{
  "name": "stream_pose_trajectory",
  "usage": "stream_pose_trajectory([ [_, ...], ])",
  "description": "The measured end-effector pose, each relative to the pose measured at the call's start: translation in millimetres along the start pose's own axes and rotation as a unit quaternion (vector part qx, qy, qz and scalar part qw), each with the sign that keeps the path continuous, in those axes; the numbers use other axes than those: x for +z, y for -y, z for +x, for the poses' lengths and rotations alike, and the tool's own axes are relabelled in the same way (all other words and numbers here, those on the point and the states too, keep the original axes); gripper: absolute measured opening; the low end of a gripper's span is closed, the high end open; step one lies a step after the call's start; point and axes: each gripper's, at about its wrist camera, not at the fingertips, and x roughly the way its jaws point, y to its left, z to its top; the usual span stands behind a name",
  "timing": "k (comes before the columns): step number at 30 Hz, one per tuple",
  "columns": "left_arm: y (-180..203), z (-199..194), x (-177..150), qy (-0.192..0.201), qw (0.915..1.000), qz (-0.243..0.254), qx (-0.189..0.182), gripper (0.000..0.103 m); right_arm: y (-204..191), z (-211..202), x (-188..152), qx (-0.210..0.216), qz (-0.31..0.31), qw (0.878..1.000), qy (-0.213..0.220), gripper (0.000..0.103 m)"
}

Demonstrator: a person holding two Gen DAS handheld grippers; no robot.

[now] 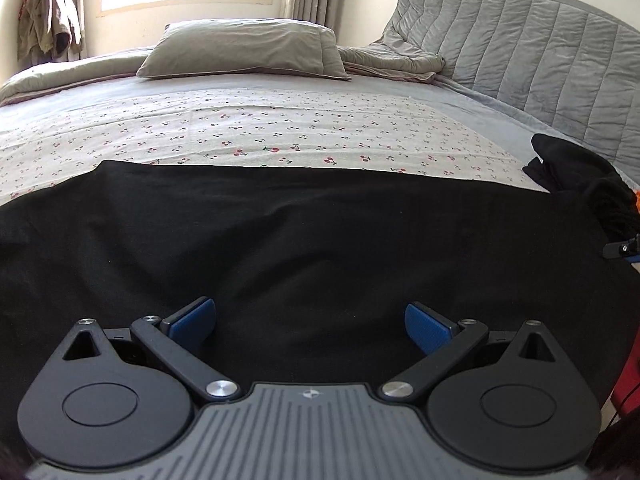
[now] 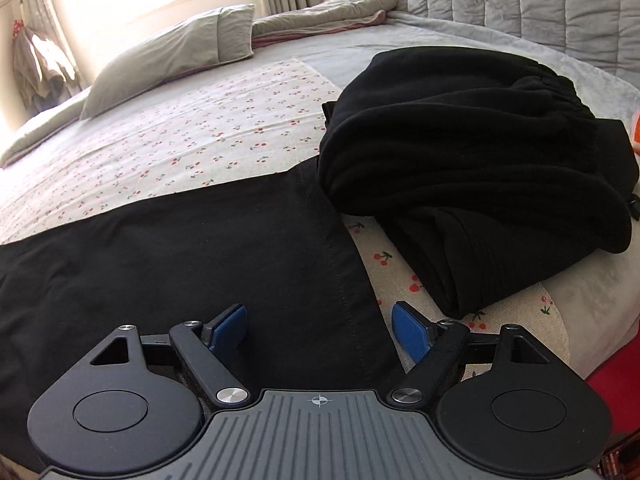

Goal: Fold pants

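Two matching handheld tools, each seen from its own camera. The left tool (image 1: 311, 324) has a grey ribbed body with a small crosshair mark at its front edge. Round black discs sit on either side, each rising to a triangular cut-out topped by a silver screw. Black link arms on silver pivot bolts carry two fingers with textured blue pads (image 1: 425, 327). The right tool (image 2: 319, 326) looks the same, with blue pads (image 2: 409, 330) too.

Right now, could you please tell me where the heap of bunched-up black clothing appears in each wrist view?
Left wrist: heap of bunched-up black clothing at the right edge, mostly cut off.
Right wrist: the heap fills the upper right.
Shared landmark: grey pillow by the window.
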Motion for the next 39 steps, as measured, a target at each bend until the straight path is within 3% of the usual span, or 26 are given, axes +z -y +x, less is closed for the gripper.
stream_pose_trajectory([
  [6, 0.4, -0.3, -1.8, 0.002, 0.9999, 0.012, 0.001, 0.103, -9.9, -0.6, -6.1, -0.024, -0.031, 0.999, 0.001, 0.061],
  [9, -1.1, -1.2, -1.7, 0.002, 1.0, 0.01, -0.001, 0.103, -16.1, -1.6, -7.9, -0.019, -0.046, 0.999, -0.002, 0.044],
  [11, -1.7, -1.6, -1.2, 0.002, 1.0, 0.008, -0.004, 0.103, -16.8, -2.6, -7.6, -0.004, -0.041, 0.999, -0.005, 0.025],
  [14, -4.0, -3.5, -0.9, 0.002, 0.9999, -0.001, -0.012, 0.103, -17.7, -4.2, -7.3, -0.008, -0.035, 0.999, -0.003, 0.01],
  [17, -4.3, -4.5, 1.7, 0.0, 0.9994, -0.02, -0.029, 0.103, -21.1, -9.7, -3.9, 0.0, -0.028, 1.0, 0.007, 0.007],
  [23, -14.3, -6.8, 7.9, -0.001, 0.9929, -0.082, -0.086, 0.103, -53.4, -22.5, 7.0, 0.077, -0.033, 0.996, 0.035, 0.006],
  [29, -18.7, -4.4, 12.1, -0.001, 0.9754, -0.138, -0.172, 0.097, -106.8, -14.2, 11.8, 0.139, -0.077, 0.987, 0.024, 0.006],
  [34, -19.9, 1.3, 14.0, -0.009, 0.9567, -0.174, -0.233, 0.084, -148.2, -4.0, 10.4, 0.191, -0.104, 0.976, -0.004, 0.006],
  [39, -22.3, 11.2, 16.0, -0.016, 0.943, -0.206, -0.261, 0.078, -190.4, 0.1, 5.5, 0.222, -0.142, 0.964, -0.014, 0.006],
])
